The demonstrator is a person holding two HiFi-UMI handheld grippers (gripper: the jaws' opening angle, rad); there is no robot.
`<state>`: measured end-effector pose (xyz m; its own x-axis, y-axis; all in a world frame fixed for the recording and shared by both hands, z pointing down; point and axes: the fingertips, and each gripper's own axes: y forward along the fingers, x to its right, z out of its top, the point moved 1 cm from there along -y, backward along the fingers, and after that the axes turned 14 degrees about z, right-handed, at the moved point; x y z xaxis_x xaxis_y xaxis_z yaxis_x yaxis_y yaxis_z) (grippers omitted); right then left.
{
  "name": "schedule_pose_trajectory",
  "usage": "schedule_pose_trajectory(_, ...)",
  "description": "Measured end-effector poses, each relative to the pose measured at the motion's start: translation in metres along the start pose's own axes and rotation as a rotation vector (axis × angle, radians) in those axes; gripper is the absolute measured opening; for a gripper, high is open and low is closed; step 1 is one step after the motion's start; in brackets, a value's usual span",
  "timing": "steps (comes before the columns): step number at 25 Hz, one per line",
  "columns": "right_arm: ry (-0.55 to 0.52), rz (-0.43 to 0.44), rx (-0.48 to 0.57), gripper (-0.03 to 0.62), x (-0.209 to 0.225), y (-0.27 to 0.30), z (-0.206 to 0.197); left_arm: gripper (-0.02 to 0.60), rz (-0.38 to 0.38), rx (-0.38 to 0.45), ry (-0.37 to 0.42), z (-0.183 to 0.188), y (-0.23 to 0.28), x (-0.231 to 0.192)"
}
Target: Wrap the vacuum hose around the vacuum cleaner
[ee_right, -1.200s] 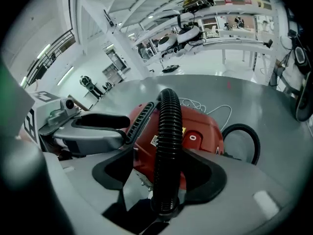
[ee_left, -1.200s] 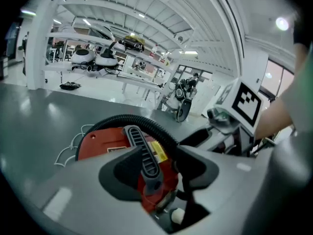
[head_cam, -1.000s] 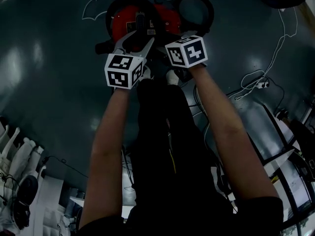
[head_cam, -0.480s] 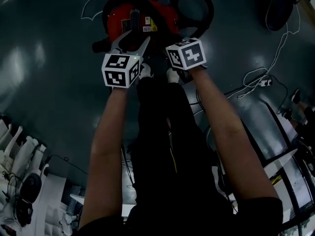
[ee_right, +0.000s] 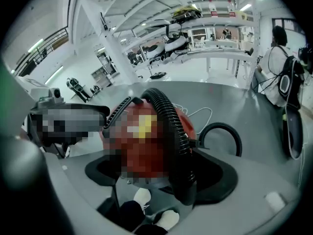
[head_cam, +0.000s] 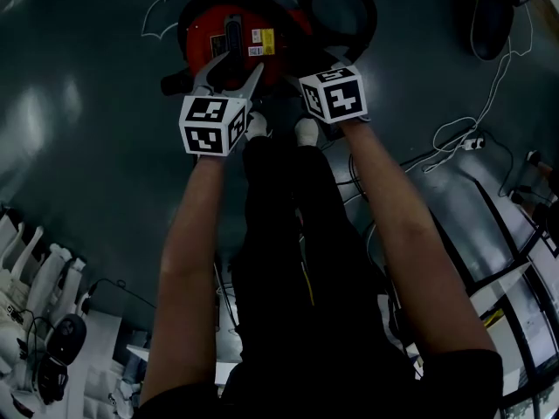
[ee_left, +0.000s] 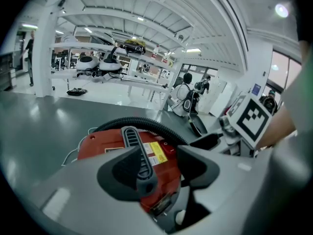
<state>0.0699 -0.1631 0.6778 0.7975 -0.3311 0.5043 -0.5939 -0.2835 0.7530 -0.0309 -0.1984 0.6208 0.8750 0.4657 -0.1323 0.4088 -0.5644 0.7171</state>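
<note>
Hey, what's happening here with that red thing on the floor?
A person stands over a red vacuum cleaner on the floor, holding a gripping tool in each hand. The black hose already curves around the vacuum. The right tool has the hose between its jaws, which have just been opening. The left tool sits over the vacuum's handle, jaws apart.

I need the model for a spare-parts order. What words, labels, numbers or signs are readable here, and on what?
Nothing can be read.
Yellow label on the vacuum cleaner: print too small.
White label beside it: blurred.
Marker cubes: square patterns, no words.
Blue wall sign: too small.
</note>
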Motion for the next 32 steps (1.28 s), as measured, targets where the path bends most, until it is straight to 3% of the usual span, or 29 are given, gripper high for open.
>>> schedule_pose_trajectory(12,0.027,-0.02,0.003,0.46,0.021,-0.007,0.0,0.224,-0.009,-0.001,0.001,0.0,0.003,0.009)
schedule_pose_trajectory(23,0.05,0.012,0.019,0.456,0.008,-0.014,-0.014,0.225,0.007,-0.015,0.015,-0.003,0.002,0.012)
schedule_pose_trajectory(29,0.028,-0.002,0.039,0.297,0.001,-0.026,-0.019,0.225,0.024,-0.001,-0.017,0.0,-0.002,0.014)
schedule_pose_trajectory(32,0.011,-0.011,0.058,0.227,-0.002,-0.032,-0.016,0.182,0.055,-0.008,-0.049,0.0,-0.005,0.012)
